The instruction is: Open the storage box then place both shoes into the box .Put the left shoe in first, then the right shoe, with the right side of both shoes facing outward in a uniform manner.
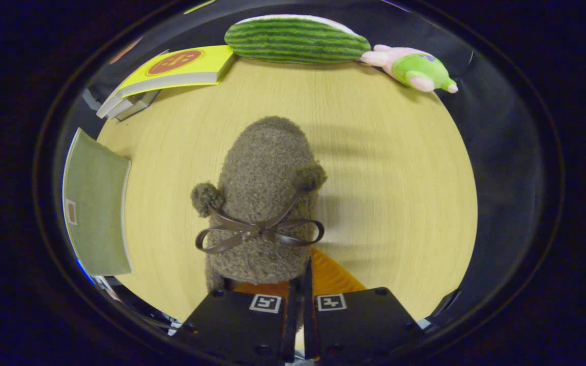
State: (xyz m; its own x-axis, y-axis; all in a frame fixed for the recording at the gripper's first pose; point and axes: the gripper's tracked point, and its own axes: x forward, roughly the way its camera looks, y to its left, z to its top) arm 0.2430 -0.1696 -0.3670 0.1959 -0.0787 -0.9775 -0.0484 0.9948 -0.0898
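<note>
A fuzzy brown shoe (267, 178) with two pompoms and a dark ribbon bow points away from me, toe toward the far side of the wooden table (394, 168). Its shadow falls on the table to its right, so it seems to hang a little above the surface. My gripper (299, 287) is shut on the shoe's heel-end rim, the fingers nearly together with the rim pinched between them. An orange part of the shoe (331, 278) shows just beside the fingers. A grey-green panel (94, 203), apparently part of the storage box, stands to the left of the shoe.
At the table's far edge lie a striped green watermelon cushion (295, 39) and a pink and green plush toy (415, 68). A yellow book (181, 66) on a small stack sits at the far left corner.
</note>
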